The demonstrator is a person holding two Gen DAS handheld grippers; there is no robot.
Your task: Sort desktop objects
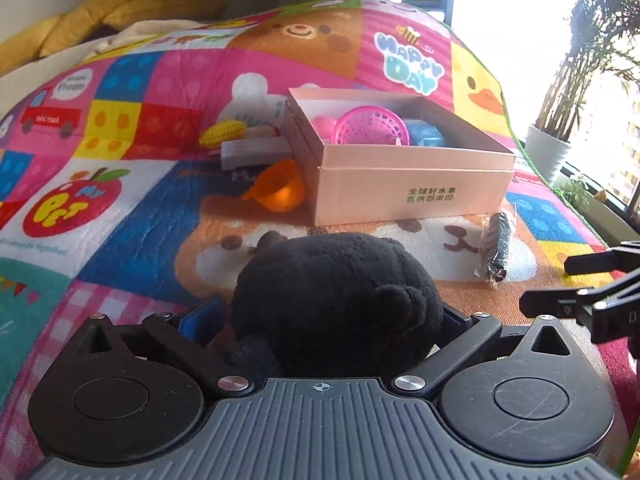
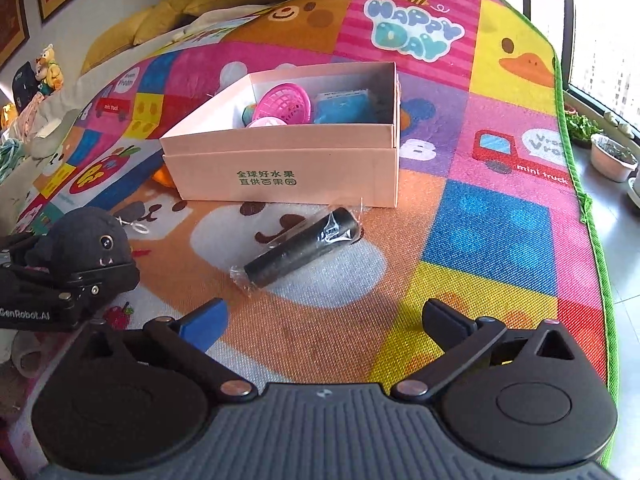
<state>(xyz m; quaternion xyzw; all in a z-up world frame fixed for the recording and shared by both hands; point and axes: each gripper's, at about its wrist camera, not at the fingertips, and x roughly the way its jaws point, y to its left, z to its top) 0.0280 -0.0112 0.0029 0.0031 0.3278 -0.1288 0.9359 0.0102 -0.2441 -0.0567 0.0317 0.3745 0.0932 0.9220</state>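
Note:
A black plush toy (image 1: 336, 304) lies between the fingers of my left gripper (image 1: 332, 316), whose jaws stand wide; the blue left pad (image 1: 204, 320) shows beside the plush without pressing into it. In the right wrist view the same plush (image 2: 84, 240) sits at the left gripper (image 2: 88, 276). My right gripper (image 2: 324, 312) is open and empty over the mat. Just beyond it lies a black cylinder in clear wrap (image 2: 304, 248), in front of the pink cardboard box (image 2: 280, 176). The box (image 1: 416, 184) holds a pink basket (image 1: 372, 126) and a blue pack (image 1: 428, 134).
Left of the box lie an orange bowl (image 1: 280, 192), a toy corn cob (image 1: 222, 132) and a white carton (image 1: 256, 152). The colourful play mat (image 2: 480, 232) ends at a green edge (image 2: 592, 216) on the right, with potted plants (image 2: 612, 160) beyond. Yellow cushions (image 1: 120, 8) lie behind.

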